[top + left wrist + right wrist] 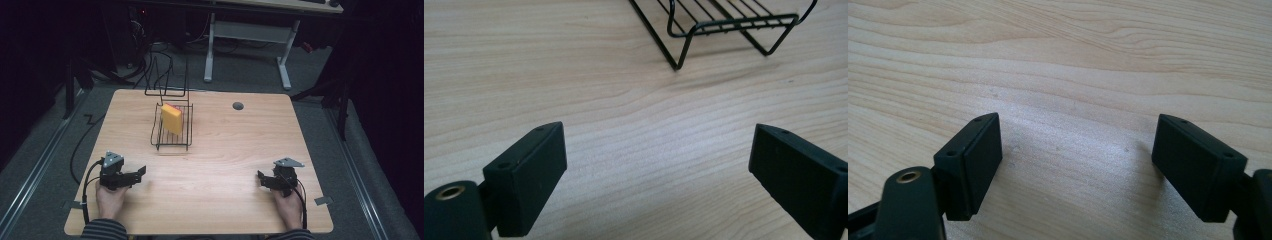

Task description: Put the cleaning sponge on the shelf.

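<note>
Both the left gripper [140,172] and the right gripper [260,177] are held with jaws spread, nothing between them. One yellow sponge [172,118] is stood tilted in one black wire rack [172,142] mid-table [225,150], well apart.

High view: fixed above the person's side, facing forward and down; takes in the whole table [210,165], the rack [172,131] and the floor beyond. Left gripper view: low, close over the wood, facing the rack [724,25], shared with the high view. Right gripper view: low, close, facing bare table [1073,65].
</note>
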Available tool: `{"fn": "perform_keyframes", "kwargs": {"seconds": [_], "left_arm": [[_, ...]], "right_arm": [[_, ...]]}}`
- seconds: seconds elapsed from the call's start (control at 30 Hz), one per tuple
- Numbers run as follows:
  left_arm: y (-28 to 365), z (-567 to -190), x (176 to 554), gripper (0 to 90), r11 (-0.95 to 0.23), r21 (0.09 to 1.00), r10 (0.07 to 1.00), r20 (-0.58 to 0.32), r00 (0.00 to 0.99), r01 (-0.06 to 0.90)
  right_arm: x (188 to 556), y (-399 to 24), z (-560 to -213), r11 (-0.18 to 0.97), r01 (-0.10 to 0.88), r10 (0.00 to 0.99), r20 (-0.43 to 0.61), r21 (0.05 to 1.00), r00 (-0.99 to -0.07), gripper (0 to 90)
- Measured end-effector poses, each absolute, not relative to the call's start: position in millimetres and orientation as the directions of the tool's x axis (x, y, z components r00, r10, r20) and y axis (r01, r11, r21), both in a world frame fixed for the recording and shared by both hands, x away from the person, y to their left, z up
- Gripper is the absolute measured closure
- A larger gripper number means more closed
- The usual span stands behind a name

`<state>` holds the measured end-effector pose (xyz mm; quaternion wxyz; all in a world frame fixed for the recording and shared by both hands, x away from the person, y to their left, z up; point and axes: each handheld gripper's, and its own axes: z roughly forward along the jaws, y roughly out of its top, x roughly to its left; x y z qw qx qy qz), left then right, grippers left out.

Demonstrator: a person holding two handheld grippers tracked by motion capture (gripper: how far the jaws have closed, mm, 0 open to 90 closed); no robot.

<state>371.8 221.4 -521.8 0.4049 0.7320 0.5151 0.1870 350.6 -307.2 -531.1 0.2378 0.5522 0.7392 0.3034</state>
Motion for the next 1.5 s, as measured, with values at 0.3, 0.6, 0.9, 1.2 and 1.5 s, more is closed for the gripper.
{"fn": "perform_keyframes", "kwargs": {"seconds": [0.3,0.6,0.9,1.2,1.5], "left_arm": [[216.3,-532.9,372.1,9.3,-0.187,0.767,0.916,-0.09,0.391,0.614],[213.5,-536.4,371.3,9.8,-0.216,0.749,0.922,-0.055,0.383,0.627],[207.2,-537.9,371.5,11.5,-0.249,0.723,0.927,-0.015,0.375,0.644],[206.9,-537.9,370.7,12.2,-0.249,0.723,0.928,-0.013,0.373,0.644],[206.9,-537.8,370.6,12.7,-0.249,0.724,0.927,-0.014,0.374,0.644]], "right_arm": [[350.6,-307.2,-531.1,0.206,0.672,0.961,-0.017,0.711,-0.277,20.3],[350.5,-307.1,-531.1,0.205,0.673,0.961,-0.016,0.711,-0.276,20.3],[350.3,-306.9,-531.1,0.202,0.674,0.962,-0.014,0.711,-0.274,20.3],[350.2,-307.0,-531.2,0.203,0.673,0.962,-0.014,0.711,-0.274,20.3],[350.3,-307.2,-531.1,0.205,0.672,0.961,-0.016,0.711,-0.276,20.3]]}}
